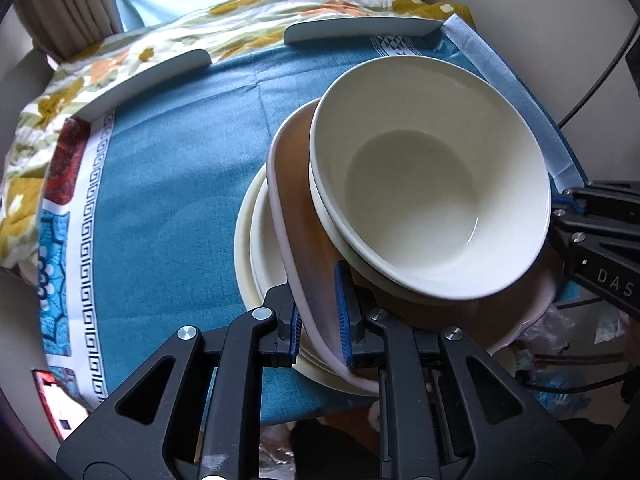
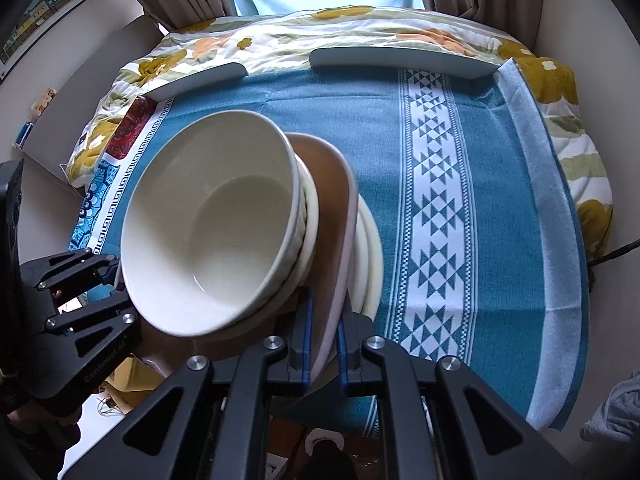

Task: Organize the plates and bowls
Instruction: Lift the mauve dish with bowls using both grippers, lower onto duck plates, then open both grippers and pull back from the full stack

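While the pink plate (image 1: pixel 292 184), carrying nested white bowls (image 1: pixel 432 184), sits atop cream plates (image 1: pixel 250 232) on the blue-clothed surface (image 1: pixel 180 152), both grippers, left (image 1: pixel 320 320) and right (image 2: pixel 324 336), clench its opposite rims. Stacking appears complete; next both jaws must release evenly, lest the bowls tip.

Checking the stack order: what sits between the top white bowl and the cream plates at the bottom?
The pinkish-brown plate, with a second white bowl nested under the top white bowl. Cream plates lie beneath. Both wrist views show it.
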Demonstrator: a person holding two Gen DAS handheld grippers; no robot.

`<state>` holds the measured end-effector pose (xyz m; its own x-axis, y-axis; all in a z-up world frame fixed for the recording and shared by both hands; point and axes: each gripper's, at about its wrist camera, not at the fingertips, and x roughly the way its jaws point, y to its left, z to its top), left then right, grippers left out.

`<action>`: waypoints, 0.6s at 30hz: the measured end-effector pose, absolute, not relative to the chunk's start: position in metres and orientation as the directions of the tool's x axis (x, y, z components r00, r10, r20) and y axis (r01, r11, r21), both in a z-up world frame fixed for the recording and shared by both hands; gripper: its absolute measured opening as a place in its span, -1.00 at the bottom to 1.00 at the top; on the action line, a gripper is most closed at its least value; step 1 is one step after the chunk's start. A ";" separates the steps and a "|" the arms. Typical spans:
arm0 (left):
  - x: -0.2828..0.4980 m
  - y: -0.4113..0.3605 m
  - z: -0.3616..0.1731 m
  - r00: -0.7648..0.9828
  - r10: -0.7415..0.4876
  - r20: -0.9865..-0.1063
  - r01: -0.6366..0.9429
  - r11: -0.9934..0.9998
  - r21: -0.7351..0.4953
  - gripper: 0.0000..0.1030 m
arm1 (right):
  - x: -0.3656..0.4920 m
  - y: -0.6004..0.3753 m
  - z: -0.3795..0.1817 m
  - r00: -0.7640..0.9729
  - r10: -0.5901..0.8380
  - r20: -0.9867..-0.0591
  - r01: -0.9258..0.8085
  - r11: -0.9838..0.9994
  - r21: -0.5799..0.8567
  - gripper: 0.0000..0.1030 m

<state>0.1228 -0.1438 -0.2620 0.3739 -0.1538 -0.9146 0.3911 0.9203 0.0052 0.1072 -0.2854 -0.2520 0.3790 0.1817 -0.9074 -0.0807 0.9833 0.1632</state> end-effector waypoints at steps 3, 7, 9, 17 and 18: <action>0.124 -0.142 -0.254 0.388 -0.141 -0.911 0.390 0.920 0.024 -0.69 | 0.106 -0.285 -0.245 0.384 0.166 -0.909 -0.081 0.986 0.146 -0.82; 0.124 -0.138 -0.243 0.403 -0.133 -0.905 0.386 0.922 0.037 -0.56 | 0.103 -0.286 -0.241 0.387 0.157 -0.908 -0.072 0.987 0.140 -0.82; 0.121 -0.136 -0.241 0.403 -0.138 -0.905 0.383 0.923 0.029 -0.52 | 0.100 -0.288 -0.238 0.396 0.163 -0.904 -0.066 0.987 0.149 -0.81; 0.095 -0.130 -0.203 0.453 -0.171 -0.875 0.348 0.937 -0.003 -0.52 | 0.074 -0.294 -0.192 0.490 0.188 -0.851 -0.073 0.982 0.175 -0.82; 0.090 -0.129 -0.193 0.467 -0.172 -0.868 0.339 0.941 -0.004 -0.52 | 0.069 -0.294 -0.179 0.505 0.194 -0.841 -0.082 0.981 0.178 -0.82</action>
